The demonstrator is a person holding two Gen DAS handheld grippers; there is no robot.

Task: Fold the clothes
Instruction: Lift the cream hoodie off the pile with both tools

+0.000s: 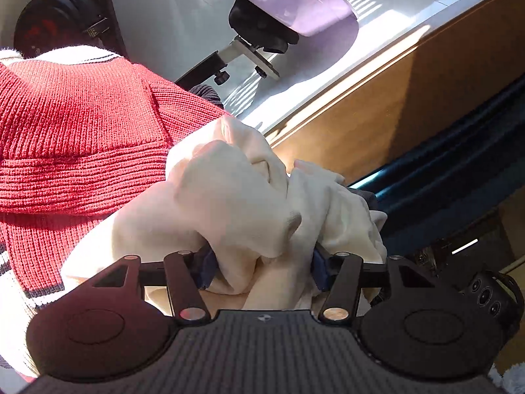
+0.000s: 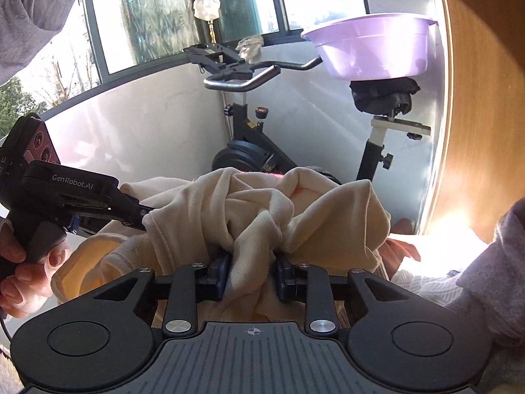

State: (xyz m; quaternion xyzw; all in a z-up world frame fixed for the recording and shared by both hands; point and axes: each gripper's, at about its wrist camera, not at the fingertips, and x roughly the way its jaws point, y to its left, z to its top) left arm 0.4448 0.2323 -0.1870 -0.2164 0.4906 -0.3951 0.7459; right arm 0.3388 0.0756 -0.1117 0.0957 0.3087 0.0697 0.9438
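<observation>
Two hand-held grippers, one cream garment bunched between them.

Both clamp the fabric: the left hand-held gripper (image 1: 261, 267) stands about half open around a thick wad of the cream garment (image 1: 236, 193), pads pressed into it; the right hand-held gripper (image 2: 251, 275) is narrower, pinching a fold. Just beyond lies a red knitted sweater (image 1: 75, 138). Farther off stands an exercise bike (image 2: 249, 144) with a purple basin (image 2: 370, 49) on its saddle.
</observation>
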